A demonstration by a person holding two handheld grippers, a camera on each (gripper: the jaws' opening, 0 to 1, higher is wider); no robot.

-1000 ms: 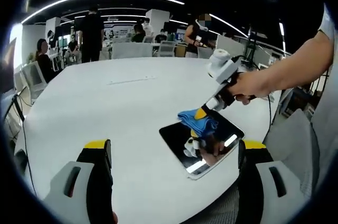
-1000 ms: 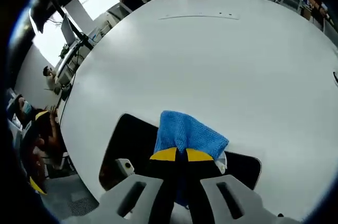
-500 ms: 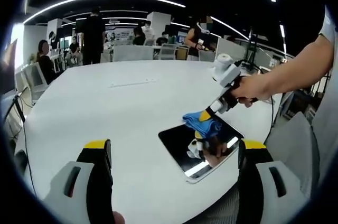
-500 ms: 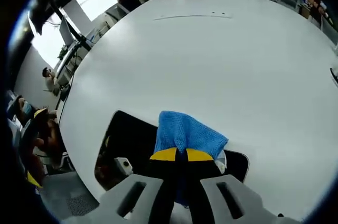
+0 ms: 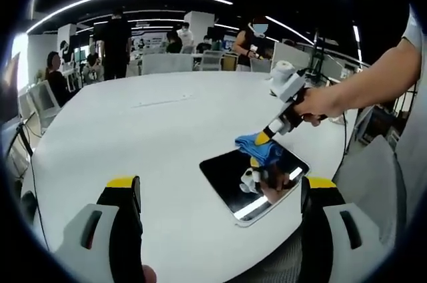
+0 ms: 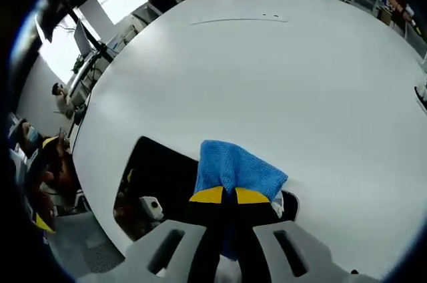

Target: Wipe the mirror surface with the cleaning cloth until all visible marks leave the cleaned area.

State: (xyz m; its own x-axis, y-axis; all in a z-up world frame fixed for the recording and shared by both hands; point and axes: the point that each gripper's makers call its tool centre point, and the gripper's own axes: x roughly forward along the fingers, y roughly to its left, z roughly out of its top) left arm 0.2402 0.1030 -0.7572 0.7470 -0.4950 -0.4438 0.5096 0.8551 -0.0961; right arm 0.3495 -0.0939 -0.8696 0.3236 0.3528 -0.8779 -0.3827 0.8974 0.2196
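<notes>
a flat rectangular mirror with a dark reflecting face and rounded corners (image 5: 253,177) lies on a large round white bench (image 5: 153,136), near the edge of the bench that is closest to the person. in the left gripper view the right gripper (image 5: 261,139) comes in from the right side, held by a bare hand (image 5: 313,104), and its yellow-tipped jaws are closed on a folded blue knitted cleaning cloth (image 5: 259,147). the cloth is pressed on the far part of the mirror, close to its far edge, and the glass below it reflects the gripper and a bright strip of light. the left gripper (image 5: 217,193) is at the bottom of the same view with its two black and grey jaws wide apart and nothing between them; it is above the near edge of the bench and apart from the mirror. in the right gripper view the right gripper (image 6: 222,195) has its jaws together, clamped on the blue cloth (image 6: 237,167), which spreads in front of the yellow tips and covers the middle of the mirror (image 6: 157,179); the dark glass shows to the left of the cloth and a small corner to the right. behind the bench there are white chairs (image 5: 167,63) and several people (image 5: 115,41) standing and sitting in an open office with long ceiling lights.
</notes>
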